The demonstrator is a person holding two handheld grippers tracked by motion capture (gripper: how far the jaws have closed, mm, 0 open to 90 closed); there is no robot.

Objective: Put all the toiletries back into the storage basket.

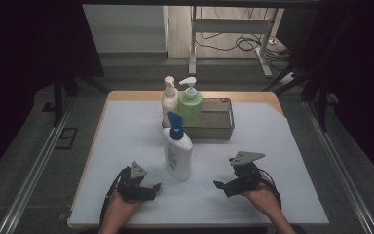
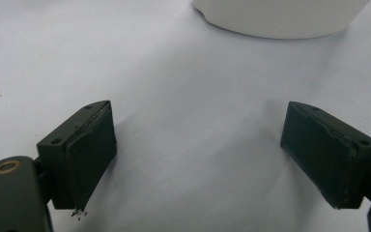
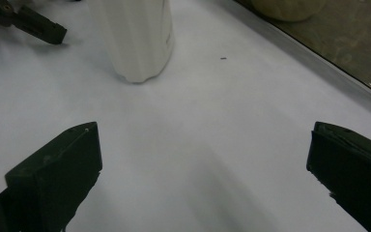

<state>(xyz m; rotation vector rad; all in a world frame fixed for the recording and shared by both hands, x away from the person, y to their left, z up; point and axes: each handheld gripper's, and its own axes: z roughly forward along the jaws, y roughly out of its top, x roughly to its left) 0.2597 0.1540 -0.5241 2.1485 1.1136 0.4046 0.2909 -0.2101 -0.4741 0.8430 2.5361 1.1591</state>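
**Pump bottle between two open grippers: position and count**

The white bottle with the blue pump [image 1: 177,152] is found standing upright at the centre of the high view, on the pale sheet [image 1: 126,126] covering the table, just in front of the metal tray [image 1: 219,127]. Its long axis is vertical; the pump head is turned toward the upper part of the frame.

The bottle is flanked by both grippers. The left gripper [image 1: 152,187] is seen at lower left of the bottle, the right gripper [image 1: 220,185] at lower right. The left one is judged slightly nearer. In the left gripper view the bottle base [image 2: 280,17] appears at the upper edge, right of centre; in the right gripper view the bottle body [image 3: 135,36] appears at upper left.

Both sets of jaws are spread wide, and nothing is held between them.

Count: three pump bottles in all, namely the blue-pump bottle, a cream bottle [image 1: 169,97] and a green bottle [image 1: 191,105]. The last two are placed side by side at the tray's left end; whether the cream bottle stands inside the tray cannot be told. One tray and two grippers are present.
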